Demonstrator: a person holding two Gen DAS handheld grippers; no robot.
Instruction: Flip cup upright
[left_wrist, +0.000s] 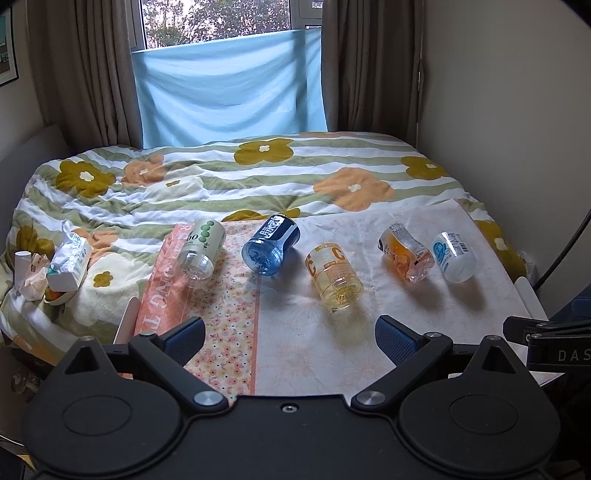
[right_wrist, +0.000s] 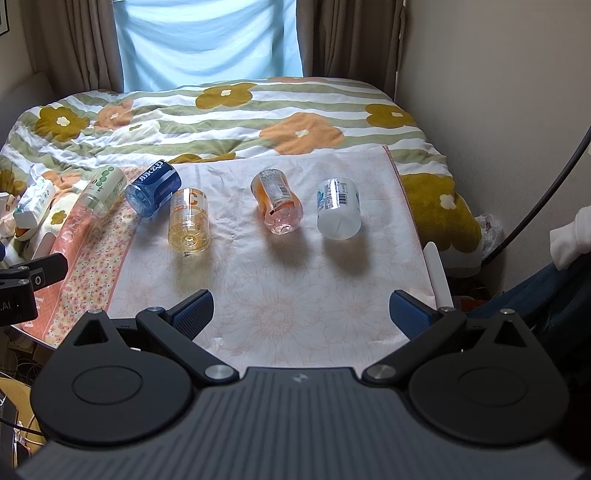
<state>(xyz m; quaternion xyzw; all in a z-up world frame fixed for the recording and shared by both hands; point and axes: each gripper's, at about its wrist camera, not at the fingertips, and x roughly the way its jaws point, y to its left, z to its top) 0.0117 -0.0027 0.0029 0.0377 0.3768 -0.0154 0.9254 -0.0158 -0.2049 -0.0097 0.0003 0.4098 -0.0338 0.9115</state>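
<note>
Several plastic cups lie on their sides in a row on a cloth-covered board: a green-dotted cup (left_wrist: 201, 247) (right_wrist: 103, 190), a blue cup (left_wrist: 271, 245) (right_wrist: 153, 188), a yellow cup (left_wrist: 334, 277) (right_wrist: 189, 225), an orange cup (left_wrist: 405, 253) (right_wrist: 277, 201) and a white cup (left_wrist: 454, 256) (right_wrist: 339, 214). My left gripper (left_wrist: 290, 338) is open and empty, hovering in front of the blue and yellow cups. My right gripper (right_wrist: 301, 312) is open and empty, in front of the orange and white cups.
The floral cloth (left_wrist: 317, 343) lies over a flowered duvet (left_wrist: 258, 166). A tissue pack (left_wrist: 70, 262) and small clutter sit at the left. A wall (right_wrist: 498, 92) runs along the right. Curtains and a window with blue fabric (left_wrist: 229, 88) stand behind.
</note>
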